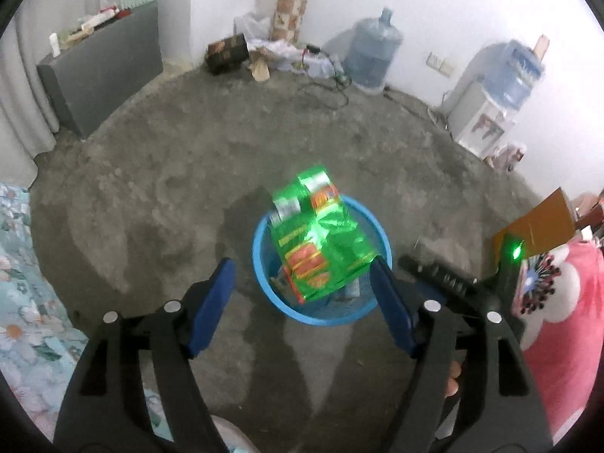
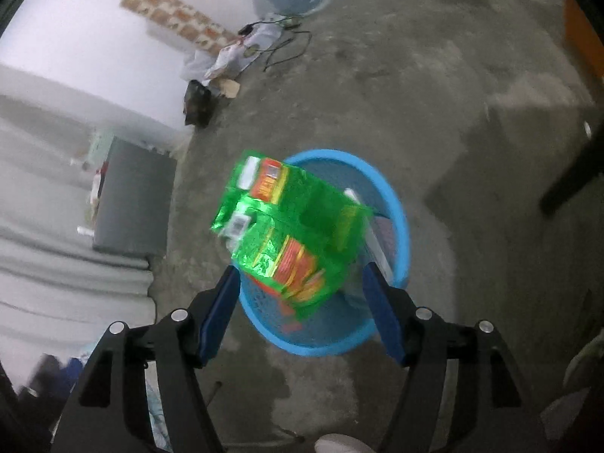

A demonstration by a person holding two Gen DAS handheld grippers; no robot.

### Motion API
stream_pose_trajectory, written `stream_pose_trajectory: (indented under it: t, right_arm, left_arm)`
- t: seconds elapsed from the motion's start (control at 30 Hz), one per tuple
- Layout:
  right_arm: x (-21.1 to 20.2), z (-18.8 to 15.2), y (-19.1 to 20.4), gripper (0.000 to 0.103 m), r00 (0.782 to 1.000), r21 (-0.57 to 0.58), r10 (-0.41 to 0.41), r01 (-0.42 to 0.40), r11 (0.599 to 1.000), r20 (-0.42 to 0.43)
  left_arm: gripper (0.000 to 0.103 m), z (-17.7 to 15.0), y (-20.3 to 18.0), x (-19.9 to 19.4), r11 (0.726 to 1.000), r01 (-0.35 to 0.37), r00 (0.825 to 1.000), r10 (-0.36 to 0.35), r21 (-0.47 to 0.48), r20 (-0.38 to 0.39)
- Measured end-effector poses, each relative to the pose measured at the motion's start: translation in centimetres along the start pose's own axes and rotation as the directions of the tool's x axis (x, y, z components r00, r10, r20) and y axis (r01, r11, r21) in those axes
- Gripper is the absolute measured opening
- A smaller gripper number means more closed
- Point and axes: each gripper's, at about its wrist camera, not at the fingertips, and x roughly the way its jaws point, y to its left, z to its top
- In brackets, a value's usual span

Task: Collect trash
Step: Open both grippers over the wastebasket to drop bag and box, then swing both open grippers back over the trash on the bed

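Both grippers, left gripper (image 1: 302, 283) and right gripper (image 2: 302, 294), have their blue fingers spread wide and grip nothing. Just ahead of the fingertips, a green snack bag (image 1: 321, 241) sits over the mouth of the blue mesh wastebasket (image 1: 264, 264), partly inside; whether it touches the rim is unclear. It looks light, crinkly and slippery, so a pinch on a folded edge seems safest. Bare concrete floor (image 1: 188, 173) surrounds the basket.

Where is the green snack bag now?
The green snack bag sits over the blue bin, beyond both open grippers, mid-floor in both wrist views.
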Motion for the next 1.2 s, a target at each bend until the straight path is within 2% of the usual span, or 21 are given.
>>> stream_pose_trajectory:
  t: [0.17, 0.33, 0.5, 0.63, 0.7, 0.77, 0.87, 0.93, 0.97, 1.07, 1.17, 1.2]
  right_arm:
    - [-0.9, -0.9, -1.1, 0.066, 1.0, -0.02, 0.004, -0.004, 1.0, -0.001]
    - [-2.7, -2.2, -0.7, 0.065, 1.0, -0.058, 0.0, 0.001, 0.998, 0.004]
    - [-4.6, -4.6, 3.2, 0.065, 0.999, -0.2, -0.034, 0.033, 0.979, -0.002]
    - [-7.2, -7.3, 8.2, 0.066, 0.999, -0.349, -0.044, 0.048, 0.936, 0.02]
    - [-9.0, -8.9, 11.3, 0.067, 0.999, -0.433, -0.031, 0.043, 0.9, 0.036]
    - [-11.2, -11.0, 14.8, 0.076, 0.998, -0.524, -0.008, 0.04, 0.851, 0.063]
    - [-14.5, -14.2, 18.9, 0.085, 0.996, -0.631, 0.052, 0.009, 0.776, 0.078]
    - [-16.3, -16.4, 21.1, 0.088, 0.994, -0.679, 0.085, -0.015, 0.734, 0.071]
    - [-17.2, -18.1, 22.6, 0.091, 0.993, -0.715, 0.1, -0.029, 0.699, 0.058]
    - [-19.0, -21.9, 25.3, 0.095, 0.991, -0.783, 0.129, -0.058, 0.62, 0.029]
    - [-20.4, -26.9, 28.2, 0.097, 0.985, -0.836, 0.167, -0.121, 0.535, -0.035]
    - [-20.5, -28.0, 28.6, 0.097, 0.985, -0.843, 0.166, -0.127, 0.523, -0.045]
  left_arm:
    - [0.07, -0.2, 0.3, -4.9, 0.999, 0.043, 0.997, -0.042, -0.009, 0.059]
    - [0.072, -1.2, 1.1, -11.7, 0.998, 0.058, 0.991, -0.056, -0.011, 0.12]
    - [0.075, -2.9, 2.1, -19.0, 0.996, 0.088, 0.98, -0.085, -0.01, 0.182]
    - [0.077, -5.6, 3.3, -24.4, 0.996, 0.091, 0.97, -0.085, -0.015, 0.227]
    - [0.079, -7.5, 4.5, -27.3, 0.997, 0.07, 0.964, -0.059, -0.032, 0.258]
    - [0.08, -9.2, 5.8, -29.5, 0.998, 0.045, 0.957, -0.027, -0.054, 0.29]
    - [0.082, -12.4, 8.0, -32.7, 0.994, -0.029, 0.94, 0.064, -0.108, 0.335]
    - [0.083, -14.9, 9.7, -34.5, 0.983, -0.089, 0.932, 0.138, -0.158, 0.335]
    - [0.083, -15.8, 10.3, -35.1, 0.978, -0.106, 0.929, 0.161, -0.178, 0.334]
    - [0.084, -18.9, 13.3, -37.0, 0.955, -0.13, 0.927, 0.213, -0.268, 0.31]
    - [0.09, -22.3, 16.3, -38.5, 0.912, -0.149, 0.923, 0.266, -0.381, 0.277]
    - [0.09, -23.4, 17.2, -39.0, 0.897, -0.158, 0.921, 0.285, -0.412, 0.267]
